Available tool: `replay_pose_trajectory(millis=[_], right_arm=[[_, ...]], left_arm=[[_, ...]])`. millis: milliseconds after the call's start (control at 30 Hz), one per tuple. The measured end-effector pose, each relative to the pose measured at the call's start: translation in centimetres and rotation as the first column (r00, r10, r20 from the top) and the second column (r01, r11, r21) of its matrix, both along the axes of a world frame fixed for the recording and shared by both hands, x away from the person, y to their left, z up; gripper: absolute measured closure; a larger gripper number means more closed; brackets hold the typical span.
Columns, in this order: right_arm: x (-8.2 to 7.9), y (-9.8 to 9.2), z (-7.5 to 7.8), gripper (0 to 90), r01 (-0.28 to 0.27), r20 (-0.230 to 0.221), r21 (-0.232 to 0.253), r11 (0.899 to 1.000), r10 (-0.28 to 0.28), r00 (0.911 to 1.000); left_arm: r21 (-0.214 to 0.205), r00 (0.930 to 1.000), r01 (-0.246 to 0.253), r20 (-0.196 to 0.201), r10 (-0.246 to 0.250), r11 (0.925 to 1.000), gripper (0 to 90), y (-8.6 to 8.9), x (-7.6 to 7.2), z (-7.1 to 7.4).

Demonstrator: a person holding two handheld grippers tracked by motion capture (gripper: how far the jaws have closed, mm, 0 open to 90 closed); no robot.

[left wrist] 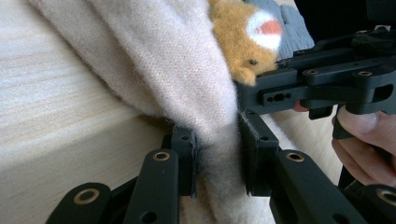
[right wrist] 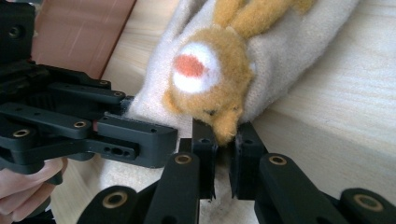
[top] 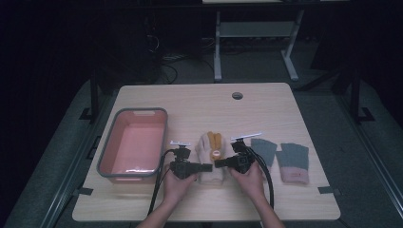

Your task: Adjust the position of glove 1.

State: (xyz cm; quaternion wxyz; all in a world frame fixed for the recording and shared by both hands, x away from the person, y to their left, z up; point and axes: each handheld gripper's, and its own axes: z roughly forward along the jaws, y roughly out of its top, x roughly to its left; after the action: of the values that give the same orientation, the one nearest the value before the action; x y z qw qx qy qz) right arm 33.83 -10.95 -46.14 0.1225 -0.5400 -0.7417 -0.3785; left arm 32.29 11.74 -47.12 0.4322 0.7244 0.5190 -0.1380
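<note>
A cream knitted mitten (top: 211, 156) with an orange plush animal face (right wrist: 205, 79) lies on the wooden table near its front middle. My left gripper (left wrist: 218, 154) comes in from the mitten's left side, and its pads are shut on a fold of the cream fabric (left wrist: 187, 70) near the cuff. My right gripper (right wrist: 225, 144) comes in from the right and is shut on the mitten's edge just below the orange face. The two grippers' jaws nearly meet over the mitten, left gripper (top: 209, 167) and right gripper (top: 217, 163).
A pink basin with a grey rim (top: 107, 147) stands left of the hands. Two grey gloves (top: 264, 151) (top: 293, 162), one with a pink cuff, lie to the right. A cable hole (top: 237, 95) sits near the table's far edge.
</note>
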Motion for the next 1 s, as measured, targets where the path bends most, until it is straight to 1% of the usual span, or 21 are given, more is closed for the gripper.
replay_pose_trajectory(millis=[133,167,200,267,300,333,367,433,467,533,567,633,667,767,800,833,867,933,1000], right_arm=[[-0.1,-0.2,0.1,82.7,-0.001,0.004,0.005,1.0,0.001,1.0],[-0.1,-0.2,0.3,82.7,0.0,-0.001,0.006,1.0,0.0,1.0],[-0.2,-0.4,0.4,82.7,-0.003,0.013,0.012,1.0,0.003,0.9999],[-0.2,-0.5,0.6,82.8,0.0,0.015,0.018,1.0,0.0,0.9999],[-0.2,-0.5,0.6,82.8,0.0,0.015,0.018,1.0,0.0,0.9999],[-0.3,-0.5,0.7,82.7,0.004,0.006,0.023,1.0,-0.004,1.0],[-0.3,-0.7,0.8,82.8,0.001,0.014,0.029,1.0,-0.002,0.9999],[-0.2,-0.8,0.9,82.9,0.004,0.01,0.038,0.999,-0.005,0.9999],[-0.3,-0.8,1.2,82.9,0.004,0.018,0.041,0.999,-0.004,0.9998],[-0.3,-0.9,1.4,82.9,0.002,0.022,0.042,0.999,-0.003,0.9997],[-0.3,-0.9,1.4,82.9,0.001,0.031,0.046,0.999,-0.003,0.9995],[-0.3,-1.0,1.8,83.0,0.007,0.031,0.059,0.998,-0.009,0.9995],[-0.4,-1.1,2.0,83.0,0.003,0.041,0.066,0.998,-0.006,0.9992],[-0.4,-1.1,2.4,83.1,0.005,0.04,0.065,0.998,-0.007,0.9992],[-0.4,-1.1,2.7,83.1,0.002,0.048,0.064,0.998,-0.005,0.9988],[-0.4,-1.1,2.9,83.2,0.002,0.049,0.068,0.998,-0.006,0.9988],[-0.4,-1.1,3.1,83.2,0.0,0.054,0.066,0.998,-0.003,0.9985],[-0.4,-1.1,3.3,83.2,-0.002,0.057,0.069,0.998,-0.002,0.9984],[-0.5,-1.1,3.8,83.2,-0.003,0.068,0.071,0.997,-0.002,0.9977]], left_arm=[[-0.016,1.0,0.004,-0.003,-0.005,0.9999,70.4,0.0,-0.1,0.1],[-0.021,1.0,0.009,0.001,-0.009,0.9997,70.4,0.0,-0.1,0.2],[-0.024,0.9999,0.013,0.004,-0.013,0.9996,70.5,0.0,-0.1,0.3],[-0.033,0.9999,0.014,0.007,-0.014,0.9994,70.6,-0.1,0.0,0.5],[-0.034,0.9998,0.018,0.01,-0.018,0.9993,70.6,-0.1,0.0,0.6],[-0.038,0.9998,0.02,0.011,-0.019,0.9991,70.5,-0.1,0.1,0.7],[-0.038,0.9997,0.02,0.01,-0.02,0.9991,70.6,-0.1,0.1,0.9],[-0.033,0.9996,0.024,0.014,-0.024,0.9992,70.6,-0.1,0.2,1.1],[-0.034,0.9994,0.028,0.024,-0.027,0.999,70.6,-0.1,0.2,1.4],[-0.04,0.9993,0.027,0.026,-0.026,0.9988,70.7,-0.1,0.2,1.6],[-0.045,0.9992,0.03,0.029,-0.029,0.9985,70.6,0.0,0.3,1.8],[-0.049,0.9989,0.031,0.035,-0.03,0.9983,70.7,0.0,0.3,2.1],[-0.058,0.9988,0.033,0.037,-0.031,0.9977,70.7,0.1,0.4,2.3],[-0.061,0.9985,0.037,0.044,-0.034,0.9974,70.7,0.2,0.4,2.5],[-0.069,0.9983,0.037,0.049,-0.034,0.9969,70.7,0.3,0.4,2.9],[-0.069,0.9983,0.037,0.049,-0.034,0.9969,70.7,0.3,0.4,2.9],[-0.072,0.9982,0.039,0.049,-0.036,0.9966,70.7,0.4,0.4,3.3],[-0.074,0.9981,0.039,0.05,-0.035,0.9965,70.7,0.4,0.4,3.4],[-0.076,0.9971,0.044,0.065,-0.039,0.9961,70.7,0.5,0.5,3.9]])
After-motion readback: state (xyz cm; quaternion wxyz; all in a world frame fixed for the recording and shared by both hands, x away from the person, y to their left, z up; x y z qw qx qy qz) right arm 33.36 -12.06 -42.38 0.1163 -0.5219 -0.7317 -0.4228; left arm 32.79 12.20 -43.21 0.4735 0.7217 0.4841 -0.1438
